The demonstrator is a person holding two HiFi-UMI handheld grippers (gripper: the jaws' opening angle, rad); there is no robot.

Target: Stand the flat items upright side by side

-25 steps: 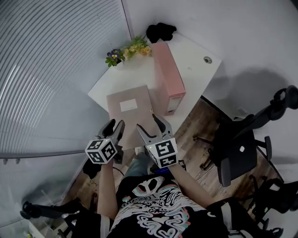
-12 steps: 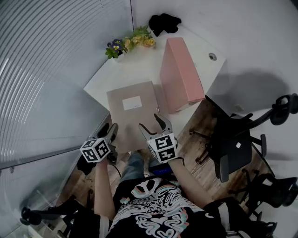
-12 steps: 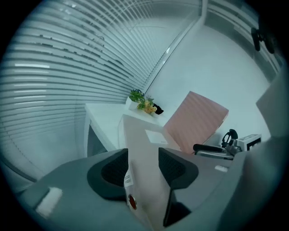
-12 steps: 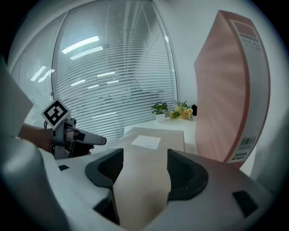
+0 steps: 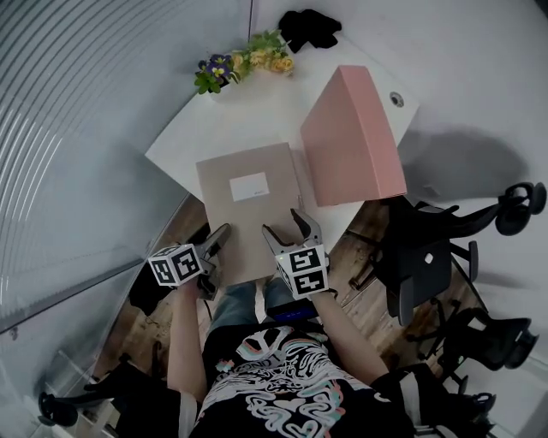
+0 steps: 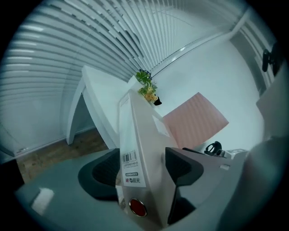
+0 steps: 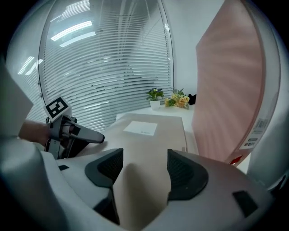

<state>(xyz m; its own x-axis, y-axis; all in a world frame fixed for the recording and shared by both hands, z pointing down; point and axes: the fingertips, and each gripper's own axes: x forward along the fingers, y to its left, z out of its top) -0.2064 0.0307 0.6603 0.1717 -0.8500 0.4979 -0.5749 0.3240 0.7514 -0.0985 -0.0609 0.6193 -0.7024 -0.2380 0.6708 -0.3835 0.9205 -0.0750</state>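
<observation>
Lying flat on the white bench [image 5: 257, 111], the beige file box [image 5: 250, 205] has its label up. Its long axis runs from the person twd the flowers [image 5: 244, 67], near end at the bench's near edge. L gripper [image 6: 141, 166] at near-left corner: jaws just been opening, now wide, box edge betw them, not clamped. R gripper [image 5: 285, 226] at near-right corner: jaws also just eased apart, wide, box end betw them, unpressed. Pink file box [image 5: 349, 141] stands on edge just right. Black chair [image 5: 424, 257] further right, on the floor.

Potted flowers [image 5: 244, 64], black bundle [image 5: 310, 26], white table [image 5: 257, 120], office chairs [image 5: 419, 265], window blinds [image 5: 86, 111]
</observation>
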